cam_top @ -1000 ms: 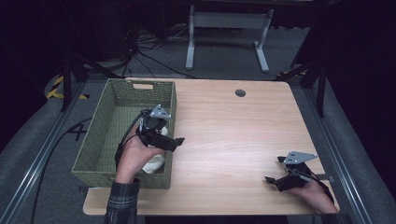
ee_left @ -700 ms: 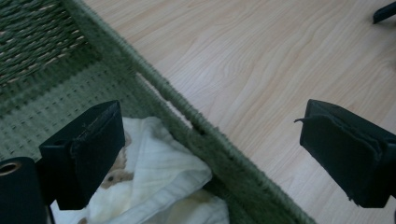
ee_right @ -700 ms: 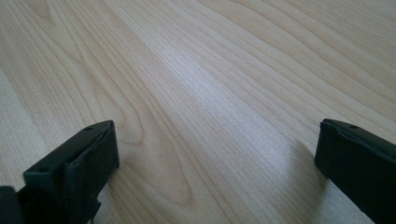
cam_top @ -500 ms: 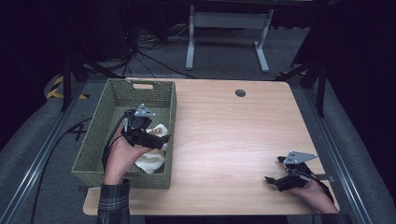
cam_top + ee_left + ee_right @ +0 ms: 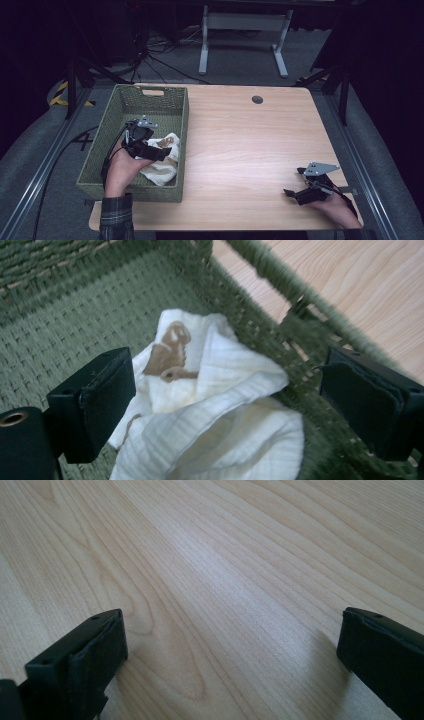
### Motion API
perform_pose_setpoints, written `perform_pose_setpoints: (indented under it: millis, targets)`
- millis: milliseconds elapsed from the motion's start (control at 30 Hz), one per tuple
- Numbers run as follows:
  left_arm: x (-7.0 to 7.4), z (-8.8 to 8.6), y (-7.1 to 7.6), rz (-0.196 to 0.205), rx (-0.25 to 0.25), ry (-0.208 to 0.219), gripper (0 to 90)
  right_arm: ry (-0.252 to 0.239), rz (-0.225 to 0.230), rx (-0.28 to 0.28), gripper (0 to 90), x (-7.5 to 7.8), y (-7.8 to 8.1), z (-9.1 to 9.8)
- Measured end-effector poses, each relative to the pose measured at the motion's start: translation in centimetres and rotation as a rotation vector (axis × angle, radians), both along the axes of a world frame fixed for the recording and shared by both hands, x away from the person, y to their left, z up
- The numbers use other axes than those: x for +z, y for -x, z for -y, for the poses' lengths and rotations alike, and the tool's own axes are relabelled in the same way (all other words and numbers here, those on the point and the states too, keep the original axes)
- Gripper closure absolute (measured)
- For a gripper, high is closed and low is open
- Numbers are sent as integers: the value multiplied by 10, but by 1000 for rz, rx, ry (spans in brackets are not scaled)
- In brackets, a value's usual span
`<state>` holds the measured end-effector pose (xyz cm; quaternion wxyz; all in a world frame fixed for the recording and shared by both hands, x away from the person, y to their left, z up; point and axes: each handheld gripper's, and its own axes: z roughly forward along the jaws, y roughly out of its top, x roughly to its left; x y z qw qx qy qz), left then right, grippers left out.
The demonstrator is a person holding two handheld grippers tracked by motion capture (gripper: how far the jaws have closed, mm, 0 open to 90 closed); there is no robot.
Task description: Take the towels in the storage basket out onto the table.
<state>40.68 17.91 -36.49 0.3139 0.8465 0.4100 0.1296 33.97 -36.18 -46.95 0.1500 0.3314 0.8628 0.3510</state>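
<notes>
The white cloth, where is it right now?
In the high view the white cloth lies inside the green basket, against its right wall, under the open left gripper.

Black tongs (image 5: pixel 159 150), grey three-cornered plates, a plaid sleeve (image 5: pixel 115 217).

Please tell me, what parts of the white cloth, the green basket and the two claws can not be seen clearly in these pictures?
- White cloth: its lower part is cut off by the bottom edge of the left gripper view; in the high view the left claw and hand cover part of it.
- Brown print on the cloth: folds hide part of it, so its motif is unclear.
- Green basket: the floor under the cloth is hidden.
- Right claw: too small in the high view for detail.
</notes>
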Motion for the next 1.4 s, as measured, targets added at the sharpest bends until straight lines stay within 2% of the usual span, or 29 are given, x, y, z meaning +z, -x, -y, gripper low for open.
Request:
perform_pose_setpoints:
  millis: [33,100,600,633,733,967,1200,1267,1300,1400]
  targets:
    - [-3,0,-1,-9,10,4,86,0,0,0,0,0,0,0]
    - [-7,0,-3,-25,12,-18,85,0,0,0,0,0,0,0]
    - [-38,2,-19,-130,33,-84,119,1,0,2,0,0,0,0]
    - [-42,3,-20,-146,33,-107,121,1,0,2,0,0,0,0]
    - [-46,4,-22,-159,36,-117,128,1,0,2,0,0,0,0]
    - [-57,9,-24,-229,20,-176,139,1,0,2,0,0,0,0]
    - [-63,10,-26,-272,19,-191,144,1,0,3,0,0,0,0]
    - [-65,10,-27,-273,18,-207,144,1,0,3,0,0,0,0]
    - [-67,11,-26,-303,29,-205,138,1,0,4,0,0,0,0]
    - [-70,13,-26,-304,32,-206,126,0,0,3,0,0,0,0]
